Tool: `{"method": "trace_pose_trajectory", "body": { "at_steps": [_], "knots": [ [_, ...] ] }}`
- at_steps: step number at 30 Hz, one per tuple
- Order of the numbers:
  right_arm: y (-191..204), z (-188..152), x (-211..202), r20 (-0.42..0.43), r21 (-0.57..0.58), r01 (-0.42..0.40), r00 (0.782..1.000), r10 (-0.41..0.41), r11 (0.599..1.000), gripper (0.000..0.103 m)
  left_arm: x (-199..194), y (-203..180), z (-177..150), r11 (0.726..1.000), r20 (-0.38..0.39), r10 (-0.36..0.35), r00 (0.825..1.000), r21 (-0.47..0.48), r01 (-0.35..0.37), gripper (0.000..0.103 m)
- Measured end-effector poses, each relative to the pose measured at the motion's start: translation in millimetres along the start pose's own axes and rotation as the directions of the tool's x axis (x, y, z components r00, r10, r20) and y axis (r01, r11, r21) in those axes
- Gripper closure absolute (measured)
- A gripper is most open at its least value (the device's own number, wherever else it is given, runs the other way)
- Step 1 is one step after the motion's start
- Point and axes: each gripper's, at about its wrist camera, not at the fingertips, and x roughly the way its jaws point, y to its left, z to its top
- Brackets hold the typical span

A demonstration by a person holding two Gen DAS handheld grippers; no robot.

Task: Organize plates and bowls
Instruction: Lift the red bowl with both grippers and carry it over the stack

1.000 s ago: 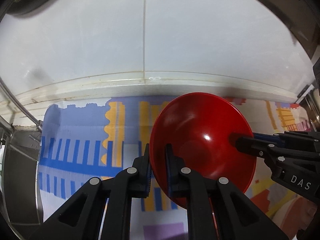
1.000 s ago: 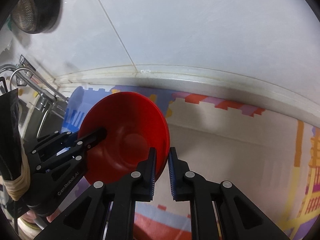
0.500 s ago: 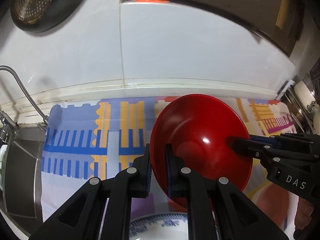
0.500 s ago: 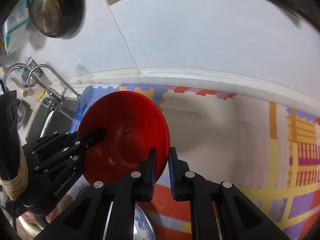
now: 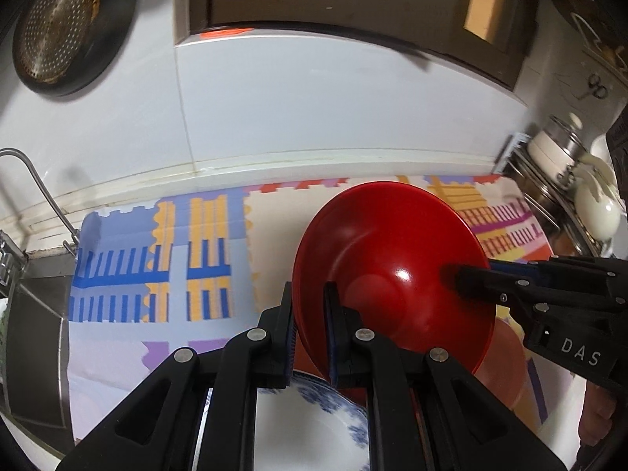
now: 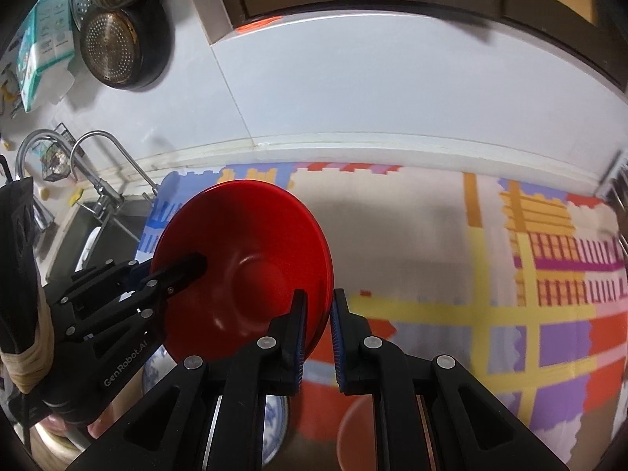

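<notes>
Two handheld grippers are sharing one glossy red round bowl [image 5: 392,274] above a counter [image 6: 412,149] covered by a patterned mat of blue, orange, purple and yellow blocks [image 5: 157,259]. The left gripper [image 5: 310,333] is pinching the bowl's near rim, its fingers [image 5: 286,325] clamped one outside and one inside the wall; the right gripper [image 6: 316,333] is clamping the opposite rim the same way. The bowl is hanging tilted on edge, its hollow facing the left camera, clear of the mat and just above a white plate with a blue floral border [image 5: 314,424]. An orange-red round dish [image 6: 357,428] is lying on the mat just beside that plate.

The bowl looks stiff, light and thin-walled, probably lacquered plastic; its shine suggests a slick surface, so opposed rim grips seem the surest hold. The plate below looks like glazed ceramic and breakable. Behind the bowl, smooth white wall tiles [image 5: 314,117] are rising from the counter, with a perforated metal strainer [image 6: 112,49] hanging on them.
</notes>
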Motion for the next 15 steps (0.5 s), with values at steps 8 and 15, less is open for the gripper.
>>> {"method": "trace_pose_trajectory", "body": {
  "at_steps": [8, 15],
  "knots": [
    [-16, -33, -36, 0.027, 0.018, 0.049, 0.998, -0.049, 0.999, 0.090, -15, -37, -21, 0.998, -0.003, -0.048, 0.999, 0.042, 0.048, 0.090],
    [-31, -60, -53, 0.021, 0.040, 0.070, 0.997, -0.071, 0.997, 0.090, -19, -66, -36, 0.994, -0.018, -0.075, 0.997, 0.072, 0.076, 0.089]
  ]
}}
